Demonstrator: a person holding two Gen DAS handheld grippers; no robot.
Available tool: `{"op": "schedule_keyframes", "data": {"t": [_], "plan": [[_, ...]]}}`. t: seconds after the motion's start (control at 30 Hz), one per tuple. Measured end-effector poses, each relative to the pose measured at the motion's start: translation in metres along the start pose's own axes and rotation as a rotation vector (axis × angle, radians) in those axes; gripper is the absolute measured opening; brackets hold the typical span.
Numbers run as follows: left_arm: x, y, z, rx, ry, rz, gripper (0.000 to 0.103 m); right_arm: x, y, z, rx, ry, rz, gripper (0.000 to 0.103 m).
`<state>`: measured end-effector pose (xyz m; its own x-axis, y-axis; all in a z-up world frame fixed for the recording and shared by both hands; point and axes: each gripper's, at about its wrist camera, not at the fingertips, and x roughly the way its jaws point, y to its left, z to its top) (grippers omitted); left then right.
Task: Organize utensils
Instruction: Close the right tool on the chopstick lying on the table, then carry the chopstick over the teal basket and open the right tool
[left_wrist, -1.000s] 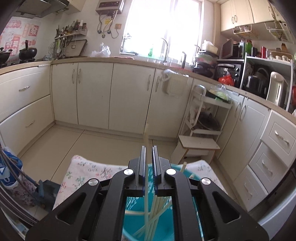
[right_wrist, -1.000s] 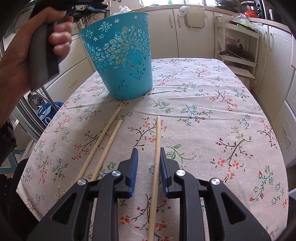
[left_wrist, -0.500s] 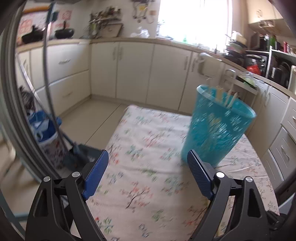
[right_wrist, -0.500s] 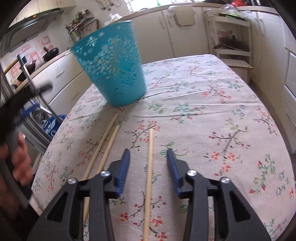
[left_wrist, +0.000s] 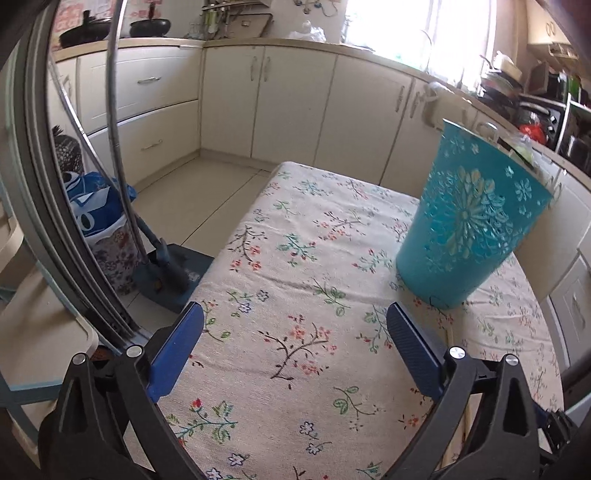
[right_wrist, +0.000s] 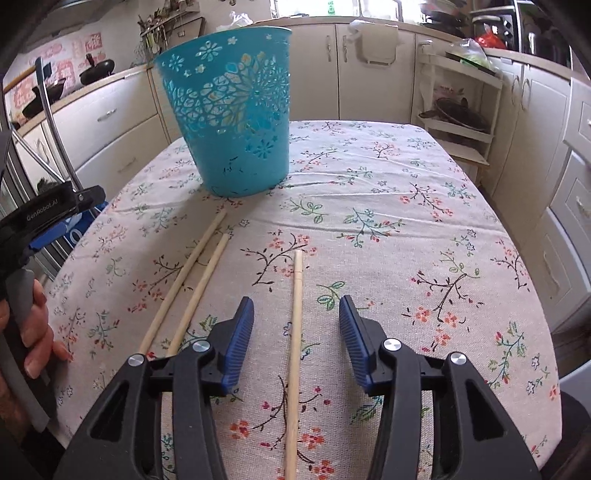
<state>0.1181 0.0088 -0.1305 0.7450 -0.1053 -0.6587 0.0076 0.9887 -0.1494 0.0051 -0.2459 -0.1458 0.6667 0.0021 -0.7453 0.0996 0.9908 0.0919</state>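
Left gripper (left_wrist: 295, 347) opening, empty; right gripper (right_wrist: 296, 332), angled down, opening astride 1 chopstick (right_wrist: 294, 354).

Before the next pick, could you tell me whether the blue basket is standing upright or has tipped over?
Upright: the blue basket stands on its narrow base on the floral tablecloth, open rim at the top.
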Motion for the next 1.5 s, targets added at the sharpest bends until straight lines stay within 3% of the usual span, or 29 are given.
{"op": "schedule_keyframes", "data": {"t": [0.17, 0.3, 0.5, 0.57, 0.67, 0.9, 1.07, 1.17, 1.33, 1.43, 1.5], "plan": [[0.001, -0.011, -0.003, 0.066, 0.016, -0.030, 0.095, 0.000, 0.003, -0.001, -0.022, 0.016, -0.032, 0.056], [0.006, -0.014, -0.003, 0.077, 0.047, -0.023, 0.095, -0.001, 0.009, -0.005, -0.043, 0.041, -0.082, 0.080], [0.008, -0.014, -0.003, 0.080, 0.052, -0.024, 0.095, -0.003, 0.001, -0.004, -0.028, 0.072, -0.141, 0.086], [0.007, -0.014, -0.003, 0.081, 0.053, -0.024, 0.095, -0.006, 0.003, -0.004, -0.054, 0.061, -0.150, 0.081], [0.008, -0.014, -0.003, 0.081, 0.054, -0.023, 0.095, -0.006, 0.004, -0.005, -0.066, 0.061, -0.110, 0.062], [0.009, -0.014, -0.003, 0.080, 0.055, -0.023, 0.095, -0.004, 0.008, 0.001, -0.088, 0.078, -0.026, 0.007], [0.010, -0.013, -0.003, 0.074, 0.058, -0.026, 0.095, -0.001, -0.011, 0.007, 0.052, 0.117, 0.083, 0.005], [0.010, -0.013, -0.003, 0.075, 0.058, -0.026, 0.095, -0.001, -0.012, 0.007, 0.051, 0.112, 0.059, 0.005], [0.010, -0.013, -0.003, 0.073, 0.058, -0.026, 0.095, 0.001, 0.002, 0.009, -0.061, 0.114, 0.007, 0.005], [0.011, -0.012, -0.003, 0.070, 0.060, -0.030, 0.095, -0.004, -0.012, 0.015, 0.026, 0.116, 0.069, 0.005], [0.012, -0.012, -0.004, 0.070, 0.063, -0.031, 0.095, -0.017, -0.029, 0.023, 0.152, 0.101, 0.172, 0.005]]}}
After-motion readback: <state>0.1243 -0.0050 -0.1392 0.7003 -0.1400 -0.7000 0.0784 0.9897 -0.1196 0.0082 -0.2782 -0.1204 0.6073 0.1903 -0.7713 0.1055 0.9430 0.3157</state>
